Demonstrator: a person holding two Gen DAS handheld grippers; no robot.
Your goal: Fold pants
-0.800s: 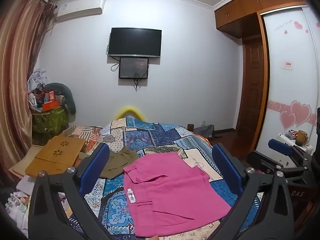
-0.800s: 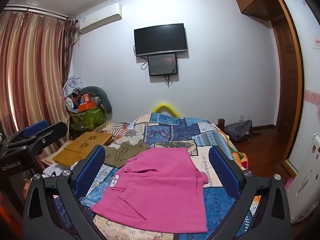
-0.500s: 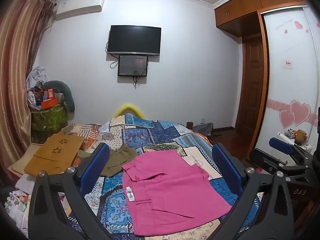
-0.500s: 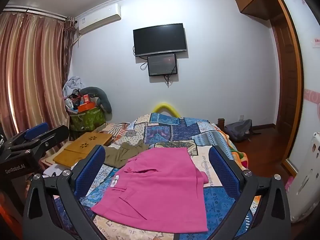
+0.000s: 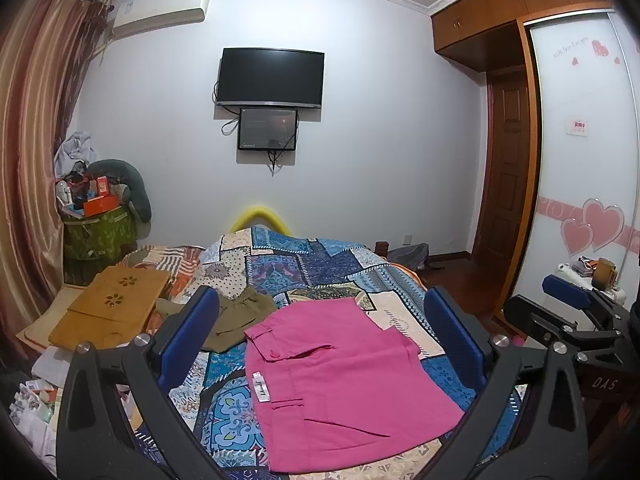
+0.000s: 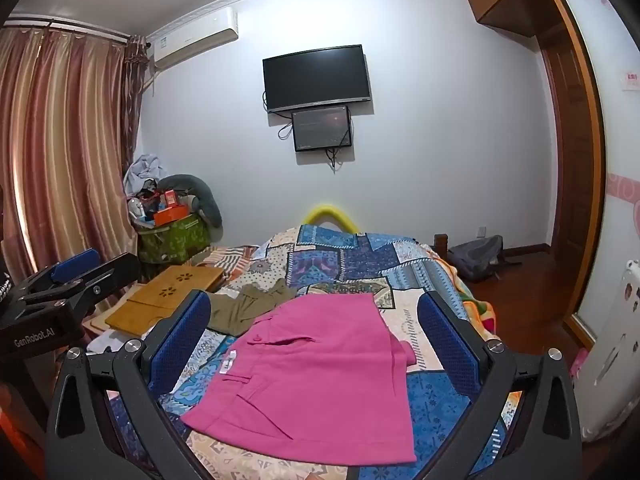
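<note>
Pink pants point(image 5: 340, 384) lie folded in a flat rectangle on the patchwork bedspread point(image 5: 288, 268), with a white label at their left edge; they also show in the right wrist view point(image 6: 316, 368). My left gripper point(image 5: 320, 344) is open and empty, held above the near part of the pants. My right gripper point(image 6: 316, 340) is open and empty too, above the same pants. Each gripper shows at the edge of the other's view: the right one point(image 5: 576, 316) and the left one point(image 6: 60, 284).
An olive garment point(image 5: 240, 316) lies crumpled left of the pink pants. A wooden lap tray point(image 5: 112, 308) sits at the bed's left side. A green bin point(image 5: 100, 232) with clutter stands by the curtain. A wardrobe point(image 5: 580, 160) is at the right, a backpack point(image 6: 476, 256) on the floor.
Both grippers have drifted slightly; the view has shifted a little. The pants have not moved and both grippers stay open.
</note>
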